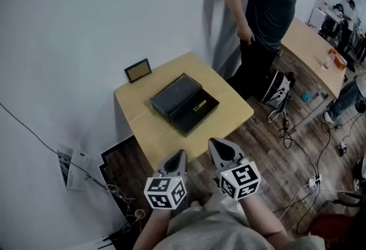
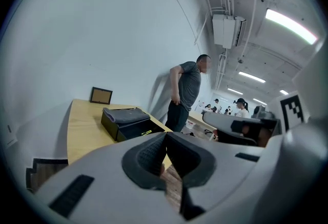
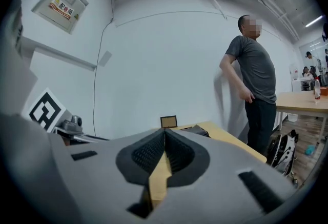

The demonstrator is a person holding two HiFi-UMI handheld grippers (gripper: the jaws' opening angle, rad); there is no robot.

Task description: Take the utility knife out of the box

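An open black box (image 1: 184, 104) lies in the middle of a small wooden table (image 1: 148, 123), its lid folded back to the left. A thin yellow-green utility knife (image 1: 199, 104) rests inside the box. In the left gripper view the box (image 2: 125, 122) and the knife (image 2: 146, 132) show beyond the jaws. My left gripper (image 1: 179, 155) is shut and empty, short of the table's near edge. Beside it my right gripper (image 1: 215, 144) is shut and empty too, also short of the table. In the right gripper view only the box's lid (image 3: 197, 129) peeks over the jaws.
A small framed picture (image 1: 138, 70) leans against the white wall at the table's back. A person (image 1: 264, 20) in a grey shirt stands right of the table. Behind is a second wooden table (image 1: 314, 48). Cables (image 1: 303, 157) and a bag (image 1: 277, 90) lie on the wood floor.
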